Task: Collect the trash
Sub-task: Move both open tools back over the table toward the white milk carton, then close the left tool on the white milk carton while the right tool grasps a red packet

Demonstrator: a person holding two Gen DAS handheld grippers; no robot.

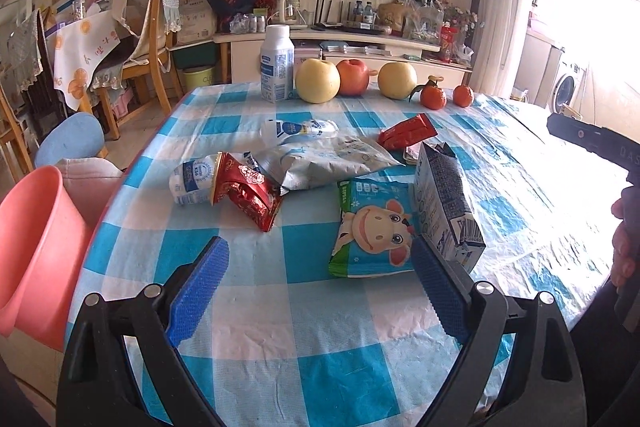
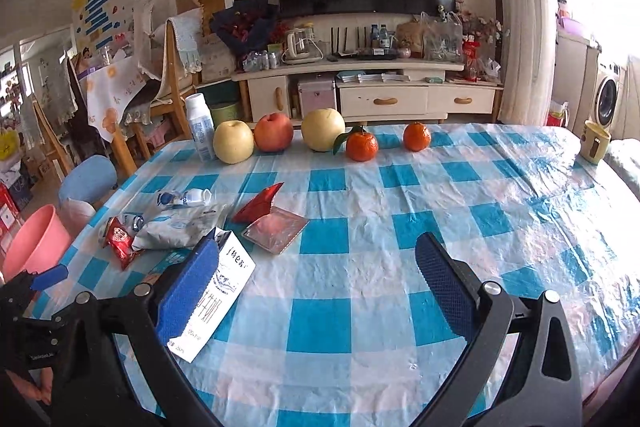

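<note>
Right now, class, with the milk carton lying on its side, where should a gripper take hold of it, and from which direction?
Grip the milk carton across its flat middle panels, coming down from above. It lies tipped over, so its long sides face the open left gripper; the torn, crumpled top end offers no firm hold.
</note>
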